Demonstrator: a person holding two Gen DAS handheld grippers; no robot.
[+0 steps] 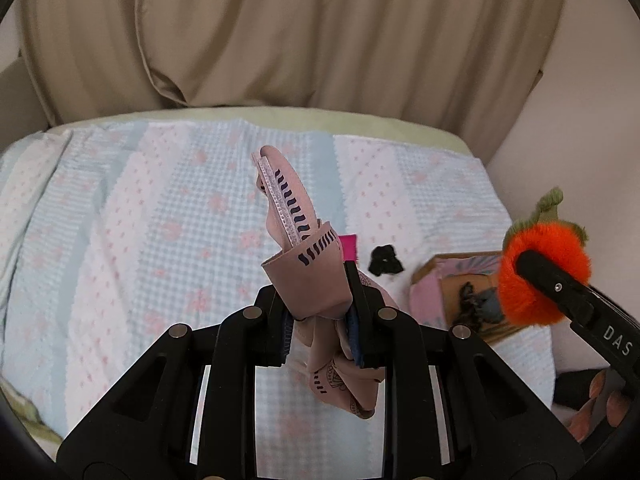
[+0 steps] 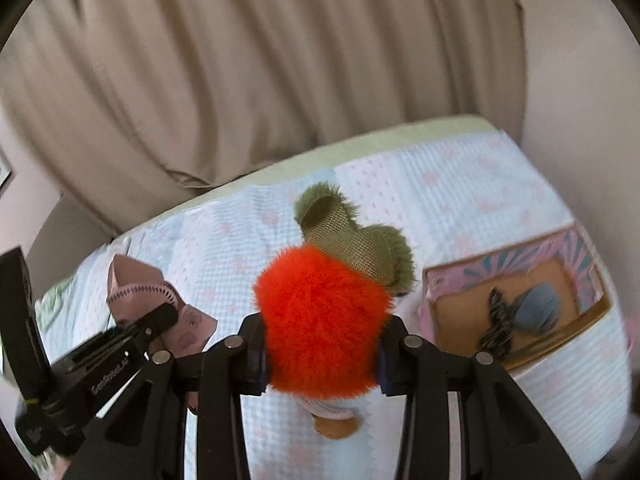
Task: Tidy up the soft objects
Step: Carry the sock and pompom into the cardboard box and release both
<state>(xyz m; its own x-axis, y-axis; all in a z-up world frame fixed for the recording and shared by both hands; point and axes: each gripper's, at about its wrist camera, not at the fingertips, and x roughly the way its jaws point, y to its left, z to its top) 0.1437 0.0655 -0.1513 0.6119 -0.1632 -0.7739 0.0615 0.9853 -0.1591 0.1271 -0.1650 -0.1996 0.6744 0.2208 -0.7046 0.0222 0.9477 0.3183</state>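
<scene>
My left gripper (image 1: pixel 320 320) is shut on a pink printed headband (image 1: pixel 296 240), held above the bed; it also shows in the right wrist view (image 2: pixel 160 304). My right gripper (image 2: pixel 320 356) is shut on a fuzzy orange plush carrot with green leaves (image 2: pixel 320 312), also seen at the right of the left wrist view (image 1: pixel 536 268). A pink cardboard box (image 2: pixel 452 276) lies on the bed to the right, holding a grey soft item (image 2: pixel 536 306) and a dark hair piece (image 2: pixel 496 326).
The bed wears a light blue and white blanket with pink flowers (image 1: pixel 140 240). A black scrunchie (image 1: pixel 386 260) and a magenta item (image 1: pixel 347 246) lie near the box. A beige curtain (image 1: pixel 280 32) hangs behind the bed. A wall (image 1: pixel 592 100) is at the right.
</scene>
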